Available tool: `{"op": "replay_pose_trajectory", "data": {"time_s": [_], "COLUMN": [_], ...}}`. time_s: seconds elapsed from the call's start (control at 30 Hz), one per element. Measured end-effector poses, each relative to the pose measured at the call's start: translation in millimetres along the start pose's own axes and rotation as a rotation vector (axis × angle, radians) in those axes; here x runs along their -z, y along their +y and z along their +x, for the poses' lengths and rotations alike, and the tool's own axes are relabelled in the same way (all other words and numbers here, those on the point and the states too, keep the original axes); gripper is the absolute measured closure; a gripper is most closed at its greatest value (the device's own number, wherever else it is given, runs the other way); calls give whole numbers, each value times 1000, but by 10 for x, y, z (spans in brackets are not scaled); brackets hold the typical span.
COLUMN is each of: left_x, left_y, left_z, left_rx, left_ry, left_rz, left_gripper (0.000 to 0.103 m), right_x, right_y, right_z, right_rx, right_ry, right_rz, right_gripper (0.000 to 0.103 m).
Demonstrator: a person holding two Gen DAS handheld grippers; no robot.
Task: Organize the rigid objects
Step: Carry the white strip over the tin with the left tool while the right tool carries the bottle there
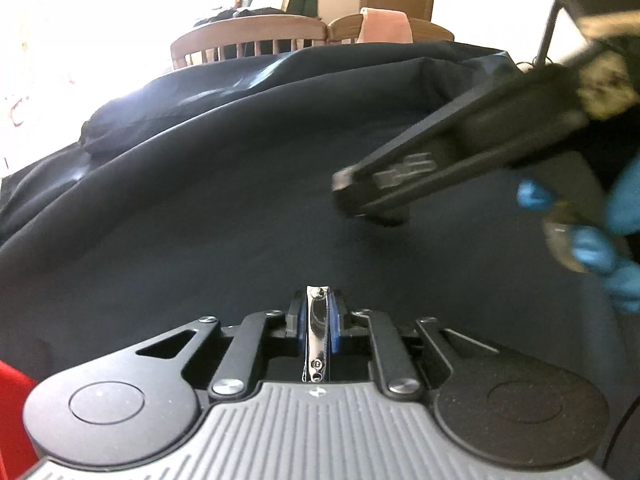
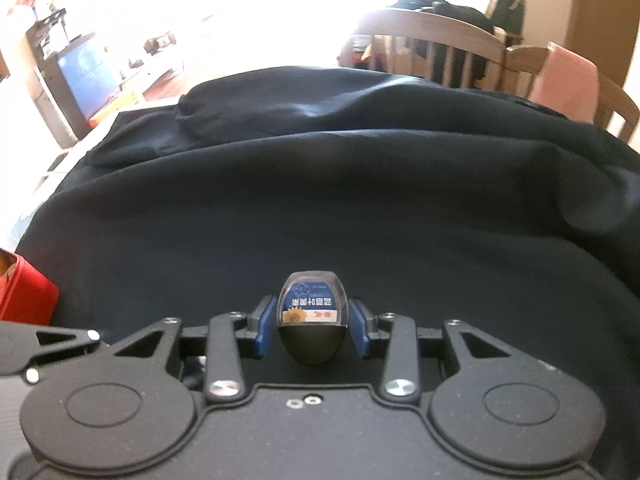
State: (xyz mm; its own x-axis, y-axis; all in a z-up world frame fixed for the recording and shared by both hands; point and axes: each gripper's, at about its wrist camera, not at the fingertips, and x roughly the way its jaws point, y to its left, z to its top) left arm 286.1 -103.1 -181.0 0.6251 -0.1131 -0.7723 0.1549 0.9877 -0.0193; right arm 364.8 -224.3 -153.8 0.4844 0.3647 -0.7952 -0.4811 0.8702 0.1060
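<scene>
My left gripper (image 1: pixel 316 318) is shut on a shiny metal nail clipper (image 1: pixel 317 332), held upright between the blue pads above the dark cloth. My right gripper (image 2: pixel 313 322) is shut on a small black egg-shaped case (image 2: pixel 313 320) with a clear top and a blue sunflower label. In the left wrist view the right gripper (image 1: pixel 360 196) reaches in from the right, blurred, held by a blue-gloved hand (image 1: pixel 592 248); the case is hidden there.
A dark cloth (image 2: pixel 320 208) covers the table, bunched into folds at the back. A red box (image 2: pixel 24 292) sits at the left edge and shows in the left wrist view (image 1: pixel 12 408). Wooden chairs (image 1: pixel 248 40) stand behind the table, one with a pink towel (image 2: pixel 568 84).
</scene>
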Motion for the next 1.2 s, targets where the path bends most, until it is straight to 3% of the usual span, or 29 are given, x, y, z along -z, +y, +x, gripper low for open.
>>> {"op": "replay_pose_trajectory", "data": {"time_s": [0.27,1.2], "left_x": [88,295], "left_y": [61,368], "left_z": [-151,-1190], "left_rx": [3,-10], "left_ry": [21,-60], "left_rz": [-45,-207], "left_gripper": [92,92], "right_x": [229,709], "right_y": [-60,787], "right_z": [-361,-1280], "right_rx": [-16,-107], "right_ry": [-23,-96], "right_rz": [30,-104], "right_gripper": [65,65]}}
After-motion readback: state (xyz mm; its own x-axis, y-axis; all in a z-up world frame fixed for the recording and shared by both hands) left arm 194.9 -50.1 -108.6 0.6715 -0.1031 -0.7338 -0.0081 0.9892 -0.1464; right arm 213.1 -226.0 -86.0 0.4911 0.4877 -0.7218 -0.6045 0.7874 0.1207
